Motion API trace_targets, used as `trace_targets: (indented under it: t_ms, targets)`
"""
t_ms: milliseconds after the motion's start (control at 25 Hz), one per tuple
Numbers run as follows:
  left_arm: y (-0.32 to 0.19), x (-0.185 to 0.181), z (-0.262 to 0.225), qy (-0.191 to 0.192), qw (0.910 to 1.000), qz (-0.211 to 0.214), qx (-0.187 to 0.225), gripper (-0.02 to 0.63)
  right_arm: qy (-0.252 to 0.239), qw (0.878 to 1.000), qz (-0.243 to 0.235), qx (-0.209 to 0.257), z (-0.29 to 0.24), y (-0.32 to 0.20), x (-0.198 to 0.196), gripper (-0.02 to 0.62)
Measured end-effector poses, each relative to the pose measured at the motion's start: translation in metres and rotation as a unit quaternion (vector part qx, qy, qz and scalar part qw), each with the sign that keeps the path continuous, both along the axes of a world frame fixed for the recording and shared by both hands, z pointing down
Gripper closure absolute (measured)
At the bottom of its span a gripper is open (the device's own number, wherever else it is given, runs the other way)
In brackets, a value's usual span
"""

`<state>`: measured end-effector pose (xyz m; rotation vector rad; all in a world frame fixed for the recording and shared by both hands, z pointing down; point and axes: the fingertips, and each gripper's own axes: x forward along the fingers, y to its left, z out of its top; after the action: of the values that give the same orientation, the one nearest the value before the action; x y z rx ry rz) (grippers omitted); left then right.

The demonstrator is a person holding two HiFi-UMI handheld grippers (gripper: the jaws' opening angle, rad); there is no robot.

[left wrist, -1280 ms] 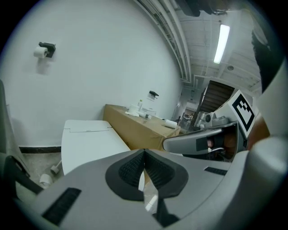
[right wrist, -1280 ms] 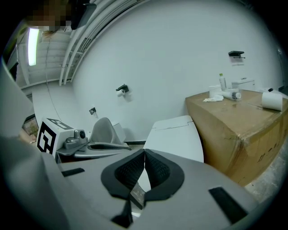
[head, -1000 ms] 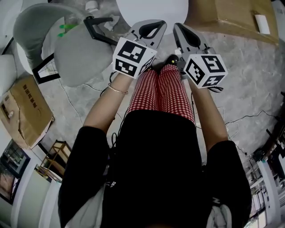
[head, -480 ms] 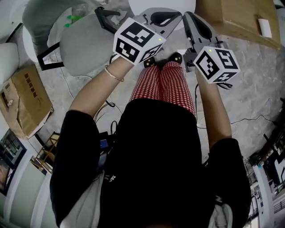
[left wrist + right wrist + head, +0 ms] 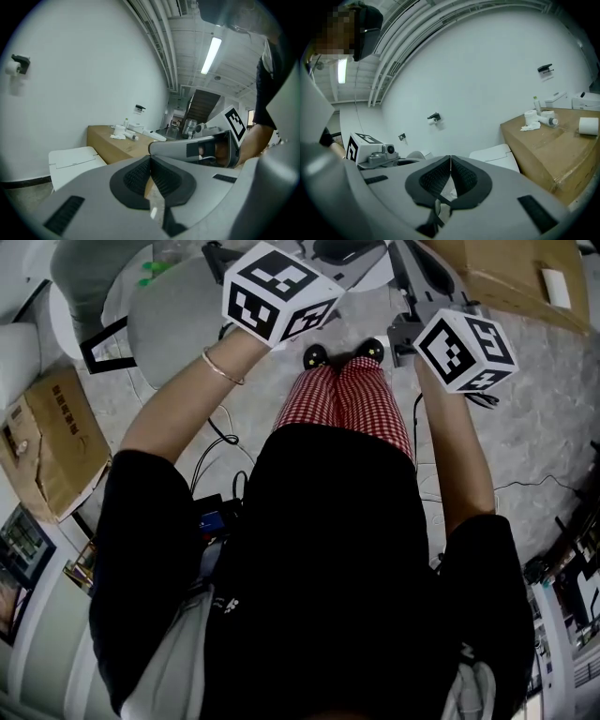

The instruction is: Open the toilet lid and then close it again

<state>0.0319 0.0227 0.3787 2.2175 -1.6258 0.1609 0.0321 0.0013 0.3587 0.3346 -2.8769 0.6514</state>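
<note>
Toilet lid shows white and flat, apparently down, low against the white wall and just beside a big cardboard box. We see it apart from both tools, ahead of them. Our left tool has its jaws pressed together with nothing between them. Our right tool is likewise closed and empty. On the box lie paper rolls and a small bottle. A paper holder is fixed to the wall. From the head view we see red checked trousers, a grey chair to our left and a stone-patterned floor.
</note>
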Motion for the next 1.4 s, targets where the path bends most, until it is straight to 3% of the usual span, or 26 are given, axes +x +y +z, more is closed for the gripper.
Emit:
trace_targets:
  t_ms: [240,640,960,1400]
  targets:
    - [-0.005,0.002,-0.02,-0.011,0.9997,0.019,0.004,0.603,-0.013,0.999,-0.008,0.031,-0.027,-0.003,-0.006,0.574]
    - [-0.008,-0.007,-0.046,-0.024,0.9994,0.014,0.019,0.603,-0.028,0.998,-0.008,0.053,-0.054,-0.005,-0.012,0.574]
    - [-0.016,-0.001,-0.082,-0.078,0.9951,0.027,0.054,0.603,-0.05,0.995,-0.009,0.082,-0.09,-0.013,-0.01,0.574]
    - [-0.012,-0.006,-0.117,-0.082,0.9929,0.005,0.086,0.603,-0.062,0.991,-0.01,0.115,-0.125,-0.013,-0.002,0.574]
